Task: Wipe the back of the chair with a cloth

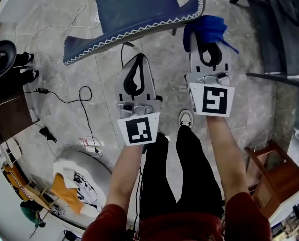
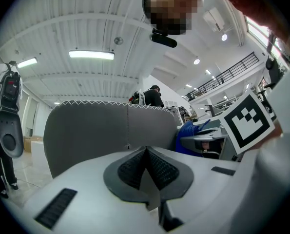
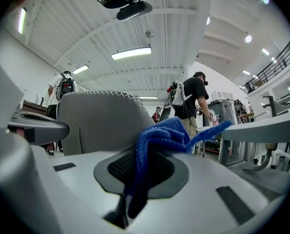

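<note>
The light is bright, white and even, coming from ceiling strip lamps (image 2: 91, 55) and small round spots (image 2: 196, 61), which blow out to pure white. The floor (image 1: 59, 74) is evenly lit, with only soft, faint shadows. All three views bulge like a fisheye, with black corners and bowed lines at the edges. In both gripper views the nearest foreground is blurred, while the cloth (image 3: 159, 135) looks fairly sharp.

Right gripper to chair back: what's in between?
Only the blue cloth, pinched in the right gripper, bunched before the chair back; clearest in the right gripper view.
</note>
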Action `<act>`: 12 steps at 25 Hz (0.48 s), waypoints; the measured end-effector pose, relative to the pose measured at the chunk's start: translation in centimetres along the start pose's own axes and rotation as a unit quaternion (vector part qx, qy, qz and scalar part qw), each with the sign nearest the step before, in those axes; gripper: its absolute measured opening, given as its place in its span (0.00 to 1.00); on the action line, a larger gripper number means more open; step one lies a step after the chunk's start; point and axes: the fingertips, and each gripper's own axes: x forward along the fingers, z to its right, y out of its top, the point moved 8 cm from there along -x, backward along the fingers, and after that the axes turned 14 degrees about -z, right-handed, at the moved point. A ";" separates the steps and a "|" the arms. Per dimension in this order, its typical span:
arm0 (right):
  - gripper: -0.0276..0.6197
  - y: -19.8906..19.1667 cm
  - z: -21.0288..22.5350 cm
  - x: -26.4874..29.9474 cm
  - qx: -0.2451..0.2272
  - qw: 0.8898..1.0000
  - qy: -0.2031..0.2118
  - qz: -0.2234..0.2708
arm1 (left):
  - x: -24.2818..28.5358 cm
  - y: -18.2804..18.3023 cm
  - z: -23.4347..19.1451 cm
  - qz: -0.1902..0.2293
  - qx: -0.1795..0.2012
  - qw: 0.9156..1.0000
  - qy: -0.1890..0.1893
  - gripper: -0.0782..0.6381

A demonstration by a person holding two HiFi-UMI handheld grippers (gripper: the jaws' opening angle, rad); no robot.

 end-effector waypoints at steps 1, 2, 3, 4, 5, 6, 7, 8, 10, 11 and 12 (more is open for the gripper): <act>0.13 0.1 0.0 0.1 -0.001 1.000 0.002 0.001 | 0.0 0.1 0.1 0.000 0.000 1.000 0.001 0.13; 0.13 0.3 0.0 0.1 -0.002 1.000 0.004 0.002 | 0.0 0.1 0.1 -0.001 0.000 1.000 0.003 0.13; 0.13 0.4 -0.1 0.2 -0.003 1.000 0.005 0.003 | 0.0 0.2 0.1 -0.001 0.000 1.000 0.005 0.13; 0.13 0.5 -0.2 0.2 -0.004 1.000 0.005 0.005 | 0.0 0.2 0.1 -0.001 -0.001 1.000 0.007 0.13; 0.13 0.5 -0.3 0.2 -0.004 1.000 0.005 0.005 | 0.0 0.1 0.0 -0.002 -0.002 1.000 0.008 0.13; 0.13 0.6 -0.4 0.3 -0.004 1.000 0.005 0.005 | 0.0 0.1 -0.1 -0.002 -0.003 1.000 0.010 0.13; 0.13 0.6 -0.5 0.4 -0.004 1.000 0.005 0.003 | -0.1 0.0 -0.2 -0.002 -0.005 1.000 0.012 0.13; 0.13 0.7 -0.6 0.4 -0.004 1.000 0.004 0.002 | -0.2 0.0 -0.3 -0.003 -0.006 1.000 0.013 0.13; 0.13 0.8 -0.7 0.4 -0.005 1.000 0.002 -0.001 | -0.5 -0.1 -0.5 -0.003 -0.006 1.000 0.013 0.13; 0.13 0.9 -0.9 0.2 -0.007 1.000 0.001 0.000 | -0.6 -0.1 -0.7 -0.003 -0.006 1.000 0.013 0.13; 0.13 1.1 -1.1 0.1 -0.009 1.000 0.000 0.003 | -0.8 -0.1 -0.8 -0.003 -0.005 1.000 0.014 0.13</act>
